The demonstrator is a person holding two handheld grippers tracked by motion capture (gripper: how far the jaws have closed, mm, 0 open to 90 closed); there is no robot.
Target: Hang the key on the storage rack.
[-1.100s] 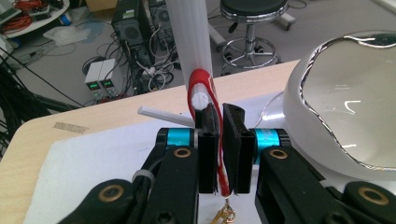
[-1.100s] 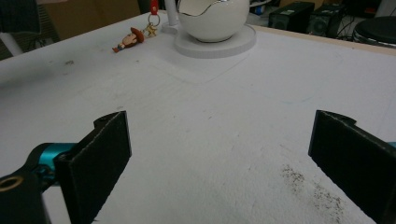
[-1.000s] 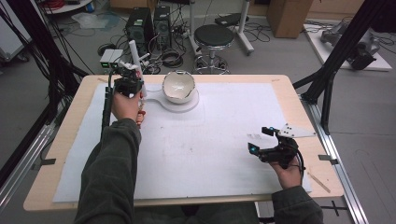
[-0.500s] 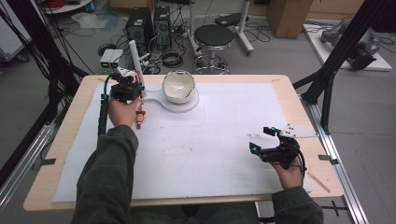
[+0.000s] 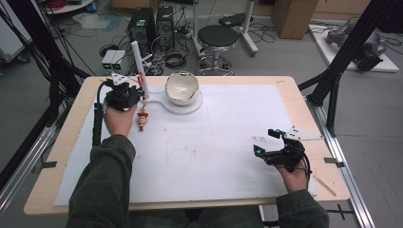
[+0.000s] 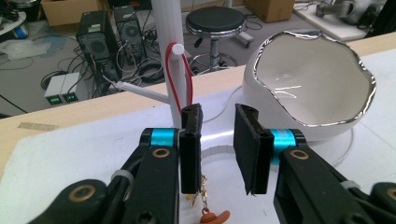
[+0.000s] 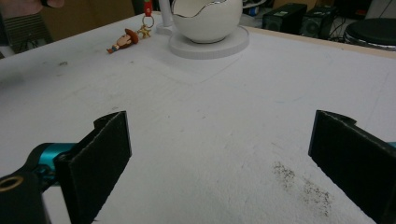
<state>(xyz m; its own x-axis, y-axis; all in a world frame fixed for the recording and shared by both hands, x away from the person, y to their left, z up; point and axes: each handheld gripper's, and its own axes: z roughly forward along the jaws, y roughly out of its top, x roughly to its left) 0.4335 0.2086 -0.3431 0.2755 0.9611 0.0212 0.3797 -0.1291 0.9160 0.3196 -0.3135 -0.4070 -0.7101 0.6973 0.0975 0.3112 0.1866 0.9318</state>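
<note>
The keychain figure (image 5: 142,119) lies flat on the white surface (image 5: 214,142), just beside the left hand-held gripper (image 5: 124,95) on the side toward the person, its long axis running away from the person toward the white stand (image 5: 140,66). Its red loop (image 6: 180,74) hangs on a peg of that stand, directly ahead of this gripper's jaws, which stand a little apart and hold nothing. The chain end (image 6: 205,205) sits just below and between them. The egg-shaped bowl (image 5: 181,88) stands near, to the right. The right hand-held gripper (image 5: 271,145) rests well apart across the surface, jaws wide, so the left hand is much the nearer, I judge.
</note>
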